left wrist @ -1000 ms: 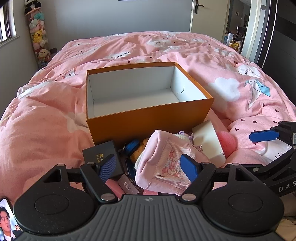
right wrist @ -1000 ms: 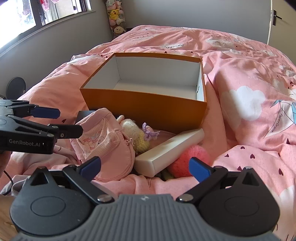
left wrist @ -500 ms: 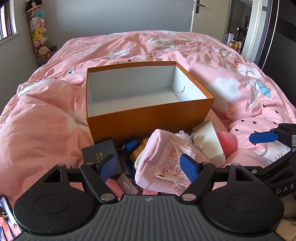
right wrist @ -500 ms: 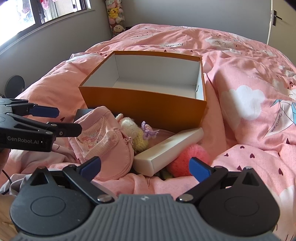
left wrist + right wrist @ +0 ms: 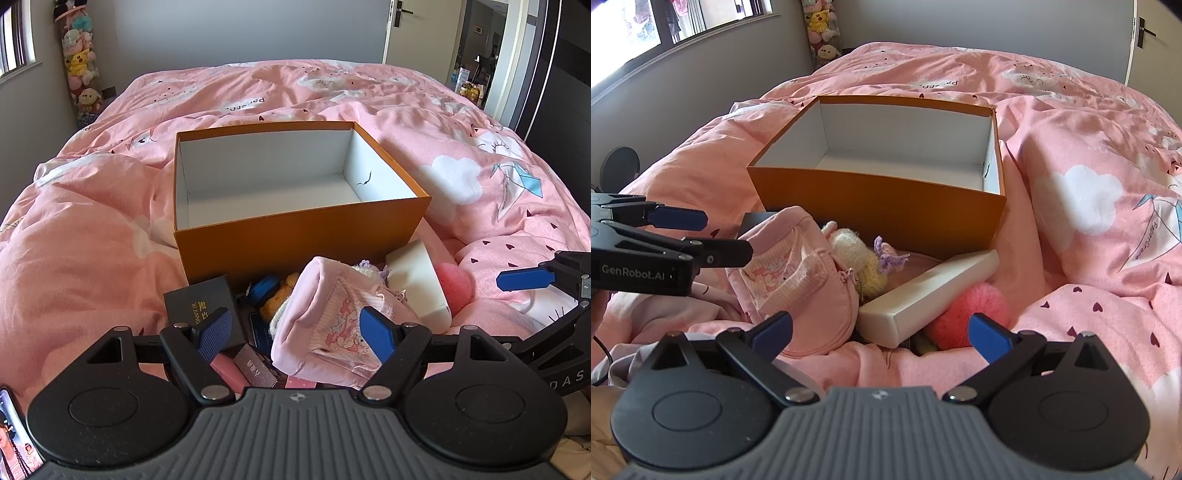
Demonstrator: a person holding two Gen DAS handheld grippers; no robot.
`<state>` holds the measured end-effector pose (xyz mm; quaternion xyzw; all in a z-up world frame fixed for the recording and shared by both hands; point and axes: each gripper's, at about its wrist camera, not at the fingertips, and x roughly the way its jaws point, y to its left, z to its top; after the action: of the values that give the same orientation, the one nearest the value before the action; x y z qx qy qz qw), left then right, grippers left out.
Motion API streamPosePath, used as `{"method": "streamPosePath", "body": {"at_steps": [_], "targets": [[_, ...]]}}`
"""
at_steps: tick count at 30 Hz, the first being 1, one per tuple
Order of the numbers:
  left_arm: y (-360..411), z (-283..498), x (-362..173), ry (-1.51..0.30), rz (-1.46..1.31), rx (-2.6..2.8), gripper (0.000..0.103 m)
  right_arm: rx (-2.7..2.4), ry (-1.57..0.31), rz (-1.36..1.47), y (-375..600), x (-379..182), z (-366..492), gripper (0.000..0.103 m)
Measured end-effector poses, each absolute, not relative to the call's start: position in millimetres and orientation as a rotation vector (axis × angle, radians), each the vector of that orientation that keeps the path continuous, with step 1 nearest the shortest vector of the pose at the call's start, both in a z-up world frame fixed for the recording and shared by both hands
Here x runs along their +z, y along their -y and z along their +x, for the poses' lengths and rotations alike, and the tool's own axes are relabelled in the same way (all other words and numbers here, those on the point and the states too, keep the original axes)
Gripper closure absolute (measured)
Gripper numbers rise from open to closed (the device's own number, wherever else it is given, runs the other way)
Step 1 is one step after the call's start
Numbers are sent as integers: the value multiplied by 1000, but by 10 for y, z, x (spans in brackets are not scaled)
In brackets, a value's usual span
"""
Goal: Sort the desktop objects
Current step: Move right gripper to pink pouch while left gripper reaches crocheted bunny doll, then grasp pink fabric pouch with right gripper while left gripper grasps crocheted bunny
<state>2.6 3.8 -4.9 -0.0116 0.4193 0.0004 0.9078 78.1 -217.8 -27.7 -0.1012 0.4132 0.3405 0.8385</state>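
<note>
Although half a second and a full second separate the earlier views from this one, we find almost nothing changed: both tools have merely held their hover short of the pile, the camera drifting slightly, and no object has been lifted. We therefore judge the sorting as not yet begun, with the first grasp still to come.

The left hand-held gripper (image 5: 299, 334) has its two blue-padded fingers spread apart and empty; directly ahead of it lies the pink fabric pouch with a cartoon print (image 5: 332, 325), its right pad overlapping the pouch in view, though we cannot tell whether they touch. The right hand-held gripper (image 5: 881, 334) is likewise spread apart and empty, with the white rectangular cardboard lid (image 5: 923, 291) just ahead of it.

Beyond the pile stands one open orange cardboard box with a white interior (image 5: 295, 232), holding nothing, on the pink printed bedspread (image 5: 92, 229).

Counted: one pouch; one white lid; one black square gift box with gold lettering (image 5: 199, 302), ahead and left of the left tool; one cream crocheted doll with a purple bow (image 5: 860, 262); one fluffy pink pompom (image 5: 967, 314); one small blue object (image 5: 264, 288) beside a brown plush toy (image 5: 277, 301); and a few small pink packets (image 5: 255, 367), too hidden to count exactly.
</note>
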Motion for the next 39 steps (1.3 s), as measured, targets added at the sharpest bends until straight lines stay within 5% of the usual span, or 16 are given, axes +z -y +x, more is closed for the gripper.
{"method": "streamPosePath", "body": {"at_steps": [12,17,23,31,39], "targets": [[-93,21,-55,-872,-66,-6,13,723,-872,-216,2170,-284,777,1],[-170,20,-41,-891,-108,-40,25,737,-856,-209,2193,-264,788,2],[-449,18,134,-862,-114,-8,35,786,-871,-167,2231,-143,996,24],[-523,76,17,-942,-147,-76,61,930,-981,-169,1942,-237,1186,46],[-422,130,-245,-1014,-195,-126,62,982,-1034,-205,1737,-432,1238,40]]}}
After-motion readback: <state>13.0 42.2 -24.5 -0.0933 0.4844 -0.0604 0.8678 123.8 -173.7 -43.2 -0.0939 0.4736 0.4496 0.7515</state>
